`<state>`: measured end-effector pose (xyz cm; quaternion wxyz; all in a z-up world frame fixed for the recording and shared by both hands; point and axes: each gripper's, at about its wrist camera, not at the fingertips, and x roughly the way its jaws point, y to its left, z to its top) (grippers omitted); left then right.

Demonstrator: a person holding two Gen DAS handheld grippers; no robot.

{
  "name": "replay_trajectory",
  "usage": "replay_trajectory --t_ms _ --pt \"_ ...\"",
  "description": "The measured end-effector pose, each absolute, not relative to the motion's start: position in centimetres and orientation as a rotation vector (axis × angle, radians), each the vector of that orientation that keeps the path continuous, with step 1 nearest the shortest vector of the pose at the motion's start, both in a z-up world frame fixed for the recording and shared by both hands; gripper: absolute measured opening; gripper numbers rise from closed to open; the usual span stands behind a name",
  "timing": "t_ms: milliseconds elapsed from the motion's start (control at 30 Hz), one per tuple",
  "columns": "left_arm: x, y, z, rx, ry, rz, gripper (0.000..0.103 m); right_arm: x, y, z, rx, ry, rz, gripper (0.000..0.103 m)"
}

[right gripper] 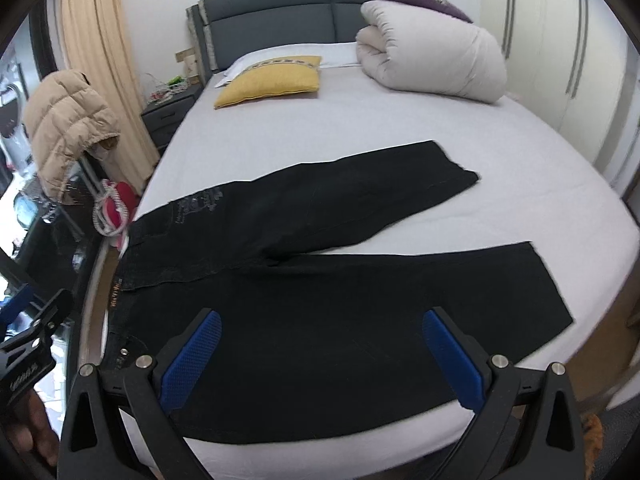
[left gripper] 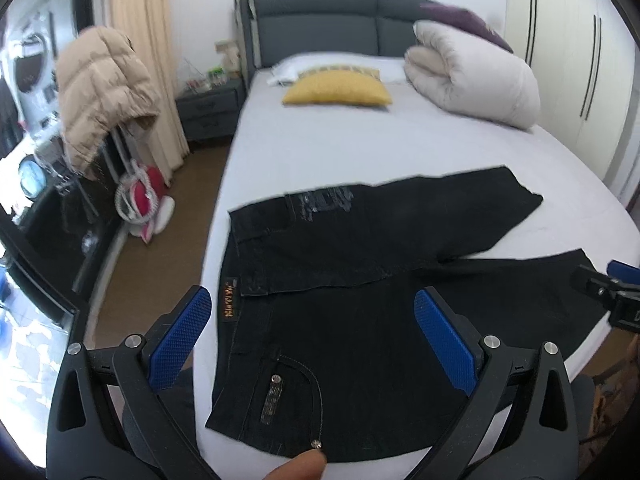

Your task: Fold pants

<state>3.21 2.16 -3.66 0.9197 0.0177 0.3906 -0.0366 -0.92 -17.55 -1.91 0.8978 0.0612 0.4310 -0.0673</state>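
Black pants (right gripper: 320, 280) flat on bed (right gripper: 520, 184), yellow pillow (right gripper: 272, 80) beyond; both grippers wide, empty

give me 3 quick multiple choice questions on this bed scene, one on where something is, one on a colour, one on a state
1. Where is the rolled duvet?
A. by the headboard
B. on the floor
C. on the pants

2. What colour is the small cushion?
A. red
B. yellow
C. green

3. How do the pants lie?
A. folded in half
B. bunched up
C. flat, legs spread apart

Key: 1 A, it sits at the head of the bed; 2 B, it is plainly yellow; 3 C, both legs lie apart, unfolded, and both the left gripper and right gripper are open.
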Motion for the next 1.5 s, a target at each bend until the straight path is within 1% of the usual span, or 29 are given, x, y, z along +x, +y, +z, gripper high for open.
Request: replay_trajectory --t_ms 67,167,233,300,333,400,433,467,500,567,633,733,800,867,933,967,1000,1067,1100,1133,1167,1200,1233,1300,1333,1400,1500 --pt "5.2 3.1 -4.6 0.02 0.843 -0.097 0.103 0.3 -18.1 -2.5 0.151 0.893 -0.084 0.103" --pt "7.2 3.7 -5.7 0.088 0.8 -0.085 0.103 2.7 -19.0 -3.1 0.166 0.886 -0.005 0.102" --pt "9.3 4.3 -6.7 0.114 0.805 -0.072 0.103 4.7 -19.6 -3.7 0.18 0.892 0.043 0.1" --pt "12.1 5.3 -8.0 0.126 0.872 -0.031 0.103 7.1 -20.2 -4.2 0.188 0.896 0.104 0.098" --pt "14.3 6.1 -8.9 0.124 0.942 -0.001 0.103 8.5 -20.3 -4.6 0.177 0.9 0.131 0.097" --pt "18.2 7.8 -9.7 0.065 0.973 -0.016 0.103 11.4 -20.5 -5.3 0.123 0.916 0.185 0.09" --pt "20.7 8.6 -10.1 0.079 0.947 -0.015 0.103 12.9 -20.5 -5.8 0.09 0.924 0.218 0.088" --pt "23.3 9.1 -10.5 0.108 0.93 -0.027 0.103 14.6 -20.3 -6.3 0.051 0.933 0.256 0.083" --pt "24.9 9.4 -10.9 0.121 0.934 -0.054 0.103 16.0 -20.2 -6.8 0.025 0.942 0.291 0.08" --pt "30.3 9.9 -12.6 0.178 0.973 -0.174 0.103 19.3 -19.9 -8.0 -0.033 0.969 0.355 0.076" --pt "33.9 10.0 -14.5 0.238 1.022 -0.287 0.103 22.4 -19.8 -9.2 -0.059 0.987 0.427 0.076" --pt "39.3 10.7 -17.4 0.247 1.147 -0.476 0.103 25.9 -19.4 -10.4 -0.08 1.018 0.515 0.076" --pt "41.1 10.5 -18.7 0.236 1.212 -0.552 0.103 28.0 -18.7 -11.1 -0.123 1.02 0.556 0.076" --pt "42.2 10.0 -20.0 0.262 1.249 -0.595 0.097 29.4 -18.0 -11.5 -0.158 1.013 0.607 0.076" --pt "43.0 9.9 -21.2 0.279 1.297 -0.631 0.097 30.4 -17.1 -11.7 -0.185 1.007 0.648 0.076" --pt "43.3 9.8 -22.0 0.286 1.33 -0.646 0.09 30.9 -16.7 -11.9 -0.198 1.004 0.669 0.076" --pt "43.6 9.8 -22.9 0.305 1.359 -0.65 0.087 31.2 -16.1 -11.9 -0.21 1.002 0.686 0.075" --pt "43.7 9.7 -23.6 0.331 1.364 -0.653 0.085 31.8 -14.9 -12.1 -0.254 0.997 0.721 0.075" --pt "44.1 9.9 -23.6 0.315 1.373 -0.655 0.075 32.2 -14.3 -12.2 -0.273 0.998 0.739 0.074" --pt "44.3 10.0 -23.5 0.306 1.371 -0.647 0.062 32.6 -13.6 -12.3 -0.297 1.001 0.763 0.073" --pt "44.7 10.3 -23.4 0.293 1.367 -0.629 0.04 32.7 -12.9 -12.4 -0.313 1.001 0.775 0.072" --pt "45.0 10.7 -23.3 0.254 1.369 -0.635 0.026 33.0 -12.2 -12.5 -0.335 1.007 0.787 0.072" --pt "45.0 10.8 -23.2 0.228 1.368 -0.642 0.022 33.4 -11.6 -12.6 -0.354 1.016 0.802 0.072" --pt "44.9 11.1 -23.2 0.209 1.351 -0.637 0.012 34.1 -10.3 -13.0 -0.389 1.031 0.822 0.072" --pt "44.6 11.1 -23.2 0.207 1.339 -0.636 0.01 34.6 -9.7 -13.2 -0.415 1.04 0.827 0.072" --pt "44.1 10.9 -23.0 0.23 1.297 -0.63 0.006 35.2 -8.9 -13.5 -0.445 1.058 0.837 0.066" --pt "42.6 10.8 -21.5 0.242 1.213 -0.628 0.004 36.2 -7.8 -14.0 -0.485 1.089 0.866 0.063"
